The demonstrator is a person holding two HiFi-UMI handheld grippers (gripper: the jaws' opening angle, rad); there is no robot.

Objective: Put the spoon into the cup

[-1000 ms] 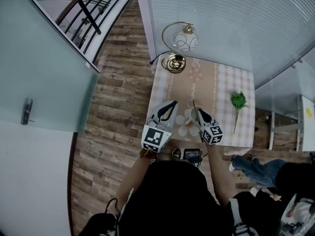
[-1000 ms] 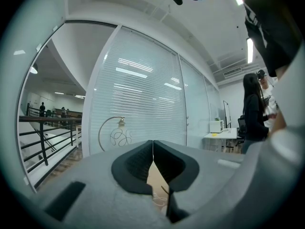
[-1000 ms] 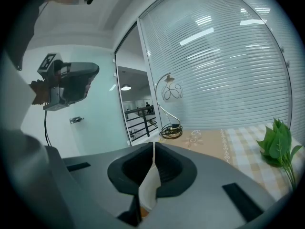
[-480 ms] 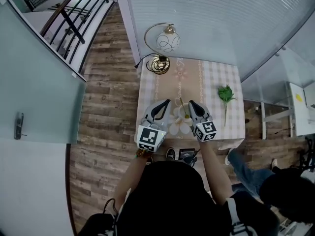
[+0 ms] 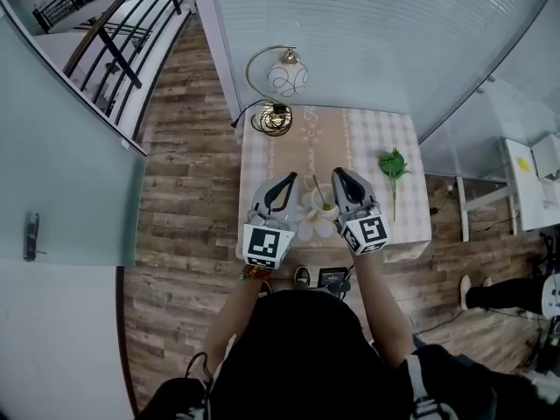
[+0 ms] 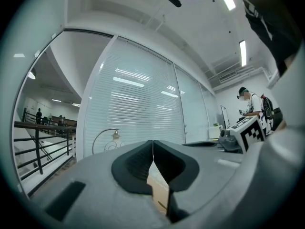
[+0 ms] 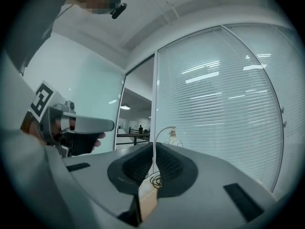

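A small white cup [image 5: 324, 205] stands on a flower-shaped saucer [image 5: 310, 225] on the table's near half. The spoon [image 5: 317, 186] leans in the cup, its thin handle pointing up and away. My left gripper [image 5: 289, 180] hovers just left of the cup, my right gripper [image 5: 338, 175] just right of it, neither touching the cup. In the left gripper view the left gripper [image 6: 152, 143] has its jaws pressed together on nothing. The right gripper [image 7: 153, 145] is likewise shut and empty in its own view, which also shows the left gripper [image 7: 71, 128] in a hand.
The small table [image 5: 262, 160] has a checked cloth. A curved gold lamp [image 5: 278, 94] stands at its far left corner and a green sprig [image 5: 393, 166] lies at the right. A dark device [image 5: 337, 276] sits at the near edge. Glass walls close in behind and at the right.
The head view has swung, shifting the table left in the picture. Both grippers stay shut beside the cup, the right one drawn slightly clear of the spoon. A person at lower right has moved off.
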